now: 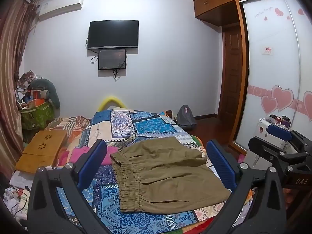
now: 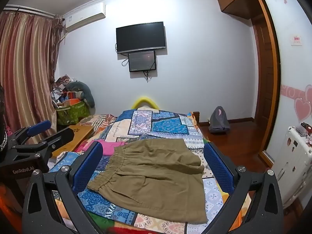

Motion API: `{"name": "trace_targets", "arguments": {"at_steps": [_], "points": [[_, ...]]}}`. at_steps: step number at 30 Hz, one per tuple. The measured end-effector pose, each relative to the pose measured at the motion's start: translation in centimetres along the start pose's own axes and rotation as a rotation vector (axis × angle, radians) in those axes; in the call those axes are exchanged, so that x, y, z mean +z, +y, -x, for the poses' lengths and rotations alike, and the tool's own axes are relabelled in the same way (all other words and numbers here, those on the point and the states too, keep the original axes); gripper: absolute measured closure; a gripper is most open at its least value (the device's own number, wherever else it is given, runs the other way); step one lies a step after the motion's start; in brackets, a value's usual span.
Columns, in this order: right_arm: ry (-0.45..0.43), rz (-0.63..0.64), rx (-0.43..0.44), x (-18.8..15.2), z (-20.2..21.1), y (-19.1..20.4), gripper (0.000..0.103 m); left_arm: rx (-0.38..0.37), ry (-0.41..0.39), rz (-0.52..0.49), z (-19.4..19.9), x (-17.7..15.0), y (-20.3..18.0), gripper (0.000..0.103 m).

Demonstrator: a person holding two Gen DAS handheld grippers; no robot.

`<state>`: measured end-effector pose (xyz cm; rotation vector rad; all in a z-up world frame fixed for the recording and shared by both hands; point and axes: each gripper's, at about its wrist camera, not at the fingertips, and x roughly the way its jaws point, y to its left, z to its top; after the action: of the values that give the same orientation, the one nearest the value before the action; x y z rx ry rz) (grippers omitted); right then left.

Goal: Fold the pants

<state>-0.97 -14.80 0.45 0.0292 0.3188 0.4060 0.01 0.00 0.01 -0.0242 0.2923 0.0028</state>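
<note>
Olive pants (image 1: 167, 175) spread flat on the patchwork bedspread (image 1: 148, 128), waistband toward 9 o'clock, partly folded, one layer over another. Left gripper (image 1: 159, 163) held above them, fingers (image 1: 95, 159) spread wide, nothing between, touching no cloth. Right gripper (image 2: 156, 167) likewise wide and empty. Pink garment (image 1: 109, 154) just beyond the waistband, at 10 o'clock.

Pants (image 1: 167, 173): lying on the bed (image 1: 124, 128)
Pink cloth (image 1: 109, 154): lying just left of the pants
Television (image 1: 113, 34): hanging on the wall behind the bed
</note>
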Motion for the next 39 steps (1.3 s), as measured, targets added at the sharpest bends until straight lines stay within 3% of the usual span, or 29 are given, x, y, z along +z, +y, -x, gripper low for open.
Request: {"name": "trace_targets", "arguments": {"at_steps": [39], "points": [[0.008,0.007,-0.009,0.23,-0.52,0.22,0.000,-0.001,0.003,0.000,-0.38,0.29,0.17,0.000]]}}
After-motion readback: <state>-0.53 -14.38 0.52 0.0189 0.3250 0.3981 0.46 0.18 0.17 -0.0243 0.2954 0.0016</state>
